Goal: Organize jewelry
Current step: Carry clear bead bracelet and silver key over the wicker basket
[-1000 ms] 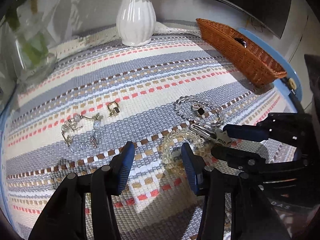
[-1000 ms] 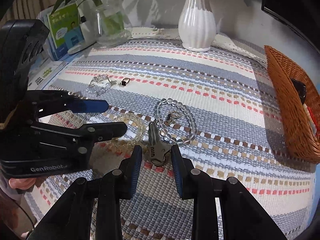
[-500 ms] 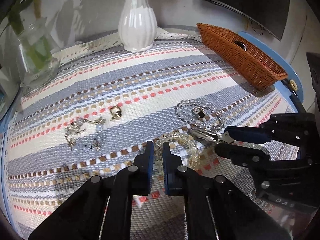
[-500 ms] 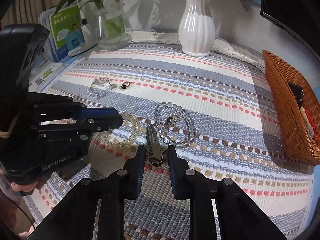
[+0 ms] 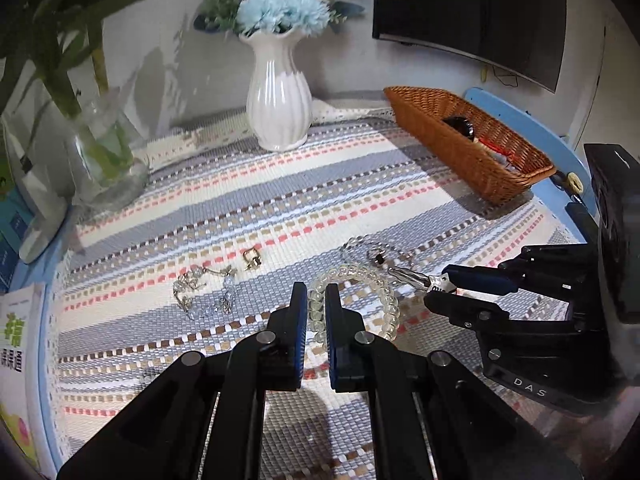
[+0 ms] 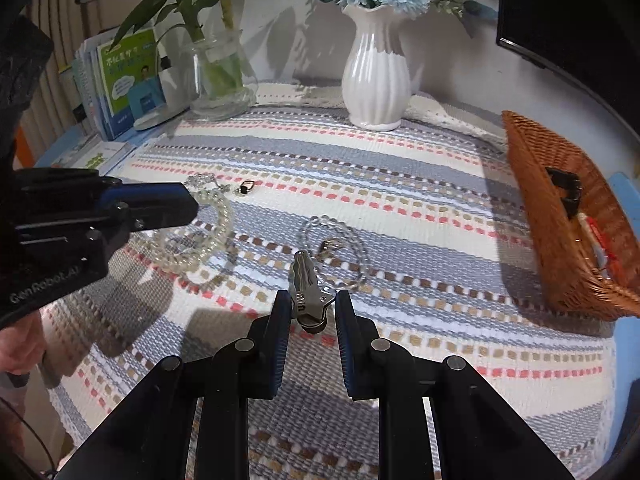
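The left gripper point(image 5: 316, 304), jaws nearly together, pinches one side of a pale beaded bracelet point(image 5: 370, 286), its loop hanging toward the striped cloth point(image 5: 280, 184) in the right wrist view. The right gripper point(image 6: 309, 312), jaws part-closed after just narrowing, clamps a silver hair clip point(image 6: 306, 280) by its wings. Both pieces belong, by the look of it, in the wicker basket point(image 5: 452, 152) at two o'clock from the left gripper; a slow, level carry should keep the dangling loop from swinging or snagging. A clear bead bracelet point(image 6: 340, 248) lies at twelve o'clock just past the clip, close enough to catch. A crystal chain point(image 5: 204, 292) and a gold charm point(image 5: 252, 258) wait at ten o'clock; the white vase point(image 5: 279, 108) and glass jar point(image 5: 108, 160) stand well back.
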